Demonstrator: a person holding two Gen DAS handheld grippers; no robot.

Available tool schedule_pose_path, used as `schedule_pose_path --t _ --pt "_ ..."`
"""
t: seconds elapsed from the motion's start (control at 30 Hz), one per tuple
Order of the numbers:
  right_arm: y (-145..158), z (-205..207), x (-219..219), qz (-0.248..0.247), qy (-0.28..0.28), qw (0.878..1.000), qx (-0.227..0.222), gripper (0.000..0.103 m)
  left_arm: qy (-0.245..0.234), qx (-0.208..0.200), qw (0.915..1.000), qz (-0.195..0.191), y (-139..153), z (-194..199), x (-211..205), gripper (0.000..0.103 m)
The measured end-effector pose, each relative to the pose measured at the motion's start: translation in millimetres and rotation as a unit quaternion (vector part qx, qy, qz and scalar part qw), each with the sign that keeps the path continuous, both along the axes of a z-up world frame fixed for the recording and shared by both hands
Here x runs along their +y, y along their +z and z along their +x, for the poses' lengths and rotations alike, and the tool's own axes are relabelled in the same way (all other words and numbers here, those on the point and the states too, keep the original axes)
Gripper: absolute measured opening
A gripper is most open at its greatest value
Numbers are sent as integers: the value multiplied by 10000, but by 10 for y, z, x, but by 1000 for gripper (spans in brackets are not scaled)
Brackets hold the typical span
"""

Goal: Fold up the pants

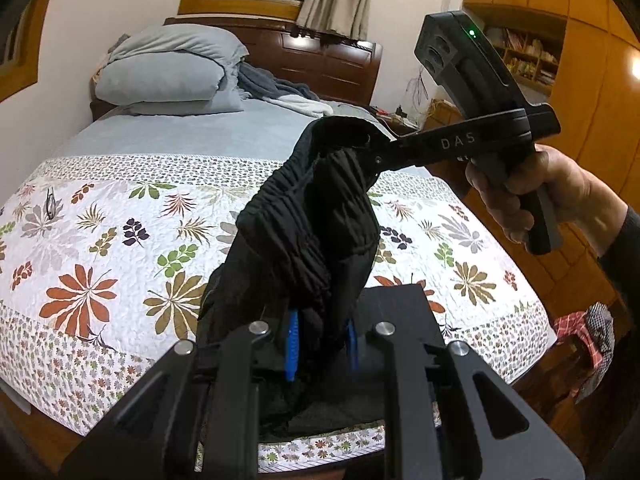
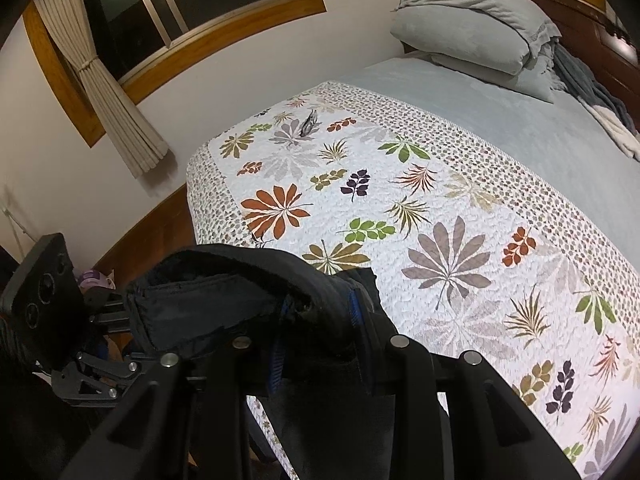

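Black pants (image 1: pixel 308 224) with an elastic waistband hang in the air above the bed, held by both grippers. My left gripper (image 1: pixel 320 344) is shut on the bunched black cloth between its blue pads. My right gripper (image 1: pixel 370 152) comes in from the right, held by a hand, and is shut on the waistband higher up. In the right wrist view the right gripper (image 2: pixel 316 336) pinches the pants (image 2: pixel 224 300), and the left gripper's body (image 2: pixel 48 292) shows at the far left.
A bed with a floral quilt (image 1: pixel 120 240) lies below and ahead. Grey pillows (image 1: pixel 168 68) and a blanket lie by the wooden headboard (image 1: pixel 328 60). A small dark object (image 2: pixel 308 124) lies on the quilt's far part. Wooden cabinets (image 1: pixel 580 80) stand to the right.
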State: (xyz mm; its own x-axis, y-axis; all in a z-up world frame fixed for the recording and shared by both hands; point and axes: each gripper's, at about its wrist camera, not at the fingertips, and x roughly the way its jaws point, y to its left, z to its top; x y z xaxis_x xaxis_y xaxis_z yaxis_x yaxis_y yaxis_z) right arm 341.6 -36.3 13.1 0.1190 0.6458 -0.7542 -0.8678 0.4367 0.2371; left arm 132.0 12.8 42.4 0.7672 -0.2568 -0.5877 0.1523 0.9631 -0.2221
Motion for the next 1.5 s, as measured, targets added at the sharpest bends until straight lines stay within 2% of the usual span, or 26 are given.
schedule_pose_path --t 0.77,1.5 --pt "-360 89 -603 241 -91 9997 60 28 -608 228 9966 514 -218 110 -547 16" --pt "-831 126 -1344 351 -249 9991 27 27 -1233 568 9844 1123 -577 237 -1317 16"
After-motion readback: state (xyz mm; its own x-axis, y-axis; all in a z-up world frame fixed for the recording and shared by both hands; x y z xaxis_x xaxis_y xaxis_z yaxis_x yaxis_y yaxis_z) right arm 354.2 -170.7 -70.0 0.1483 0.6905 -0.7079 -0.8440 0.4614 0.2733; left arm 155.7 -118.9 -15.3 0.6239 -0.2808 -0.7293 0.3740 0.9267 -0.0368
